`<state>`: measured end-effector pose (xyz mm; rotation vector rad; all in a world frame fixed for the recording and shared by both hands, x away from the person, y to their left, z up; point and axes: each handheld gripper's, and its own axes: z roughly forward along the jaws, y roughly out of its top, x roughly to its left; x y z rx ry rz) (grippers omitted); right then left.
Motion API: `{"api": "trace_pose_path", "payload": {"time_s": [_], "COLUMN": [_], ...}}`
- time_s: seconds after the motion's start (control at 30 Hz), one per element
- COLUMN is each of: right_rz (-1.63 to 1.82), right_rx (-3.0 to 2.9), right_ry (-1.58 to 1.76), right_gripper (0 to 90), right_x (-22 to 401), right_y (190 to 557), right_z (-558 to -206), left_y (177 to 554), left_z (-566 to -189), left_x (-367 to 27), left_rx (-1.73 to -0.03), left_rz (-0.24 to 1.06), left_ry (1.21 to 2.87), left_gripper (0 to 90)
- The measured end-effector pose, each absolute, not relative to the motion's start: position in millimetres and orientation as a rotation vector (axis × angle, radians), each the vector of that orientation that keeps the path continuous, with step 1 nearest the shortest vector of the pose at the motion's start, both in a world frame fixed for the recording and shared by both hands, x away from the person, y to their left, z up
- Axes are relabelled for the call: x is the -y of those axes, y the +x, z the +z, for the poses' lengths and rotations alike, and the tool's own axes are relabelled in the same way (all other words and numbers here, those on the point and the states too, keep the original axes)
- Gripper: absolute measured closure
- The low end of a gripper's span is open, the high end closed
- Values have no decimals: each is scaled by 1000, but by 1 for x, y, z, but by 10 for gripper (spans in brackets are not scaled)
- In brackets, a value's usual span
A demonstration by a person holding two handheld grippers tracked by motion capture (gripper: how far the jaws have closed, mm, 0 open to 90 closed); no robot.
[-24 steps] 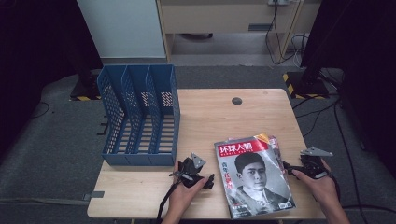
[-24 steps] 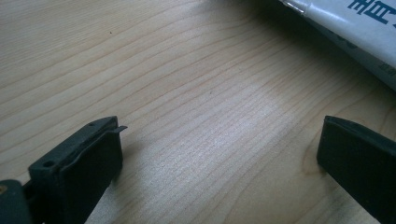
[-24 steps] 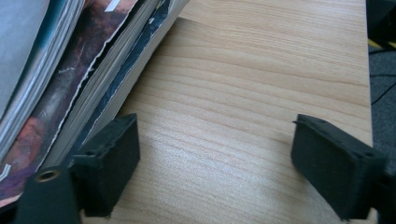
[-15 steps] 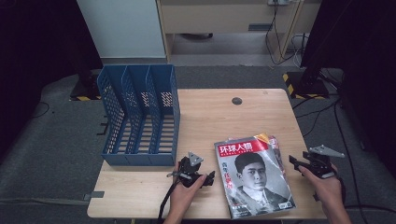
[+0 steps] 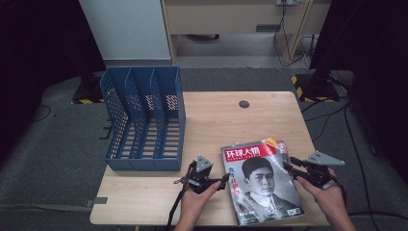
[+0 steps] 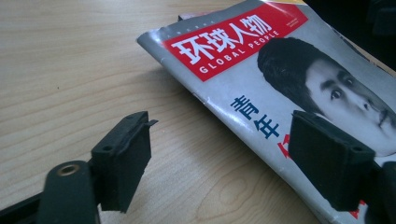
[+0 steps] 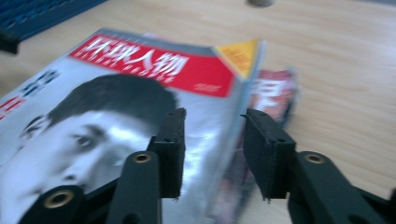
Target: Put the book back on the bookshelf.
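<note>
Here, magazine [image 5: 262,183] between left gripper [image 5: 225,179] and right gripper [image 5: 290,167].

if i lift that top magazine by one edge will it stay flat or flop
The top magazine would probably sag: it looks thin and soft-covered, its spine edge already bowed. The glossy cover may slip in the right claw. It rests on another magazine, so pushing could drag that along.

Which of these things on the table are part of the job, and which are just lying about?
In use:
top magazine
left gripper
right gripper

Lying about:
blue file rack
second magazine underneath
small dark round spot on the table
</note>
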<state>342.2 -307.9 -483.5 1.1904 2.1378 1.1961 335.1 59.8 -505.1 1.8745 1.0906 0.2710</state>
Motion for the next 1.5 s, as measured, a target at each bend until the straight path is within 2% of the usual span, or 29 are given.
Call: {"api": "trace_pose_path", "payload": {"time_s": [0.2, 0.33, 0.43, 0.6, 0.67, 0.77, 0.87, 1.03, 1.17, 1.2, 1.37, 1.43, 1.5], "right_rz": [1113, 1082, 1081, 1091, 1085, 1084, 1079, 1077, 1069, 1068, 1077, 1079, 1079], "right_rx": [-2249, -2273, -2275, -2293, -2297, -2303, -2308, -2301, -2297, -2295, -2291, -2294, -2290], "right_ry": [1213, 1241, 1254, 1236, 1241, 1237, 1234, 1239, 1242, 1249, 1252, 1248, 1250], "right_gripper": [370, 307, 296, 292, 291, 291, 291, 293, 294, 294, 313, 315, 316], "right_x": [291, 289, 290, 287, 287, 287, 287, 287, 286, 286, 286, 287, 287], "right_y": [347, 348, 350, 350, 350, 350, 351, 350, 350, 350, 350, 350, 350], "right_z": [-496, -502, -503, -503, -503, -503, -503, -503, -502, -502, -502, -502, -502], "left_y": [334, 338, 343, 370, 378, 387, 391, 389, 394, 396, 402, 401, 397], "left_z": [-506, -507, -508, -513, -515, -516, -514, -488, -467, -466, -471, -474, -474], "left_x": [-57, -51, -47, -33, -29, -23, -20, -12, -1, 2, 19, 24, 27], "left_rx": [-1117, -1111, -1124, -1168, -1178, -1182, -1193, -1138, -1095, -1095, -1074, -1071, -1051], "left_rz": [239, 197, 187, 103, 50, -32, -107, -23, -50, -49, -109, -77, -20], "left_ry": [1895, 1919, 1924, 1995, 2003, 2005, 1971, 1975, 2019, 2030, 2075, 2086, 2075], "left_gripper": [229, 191, 174, 155, 118, 124, 265, 352, 440, 474, 493, 519, 596]}}
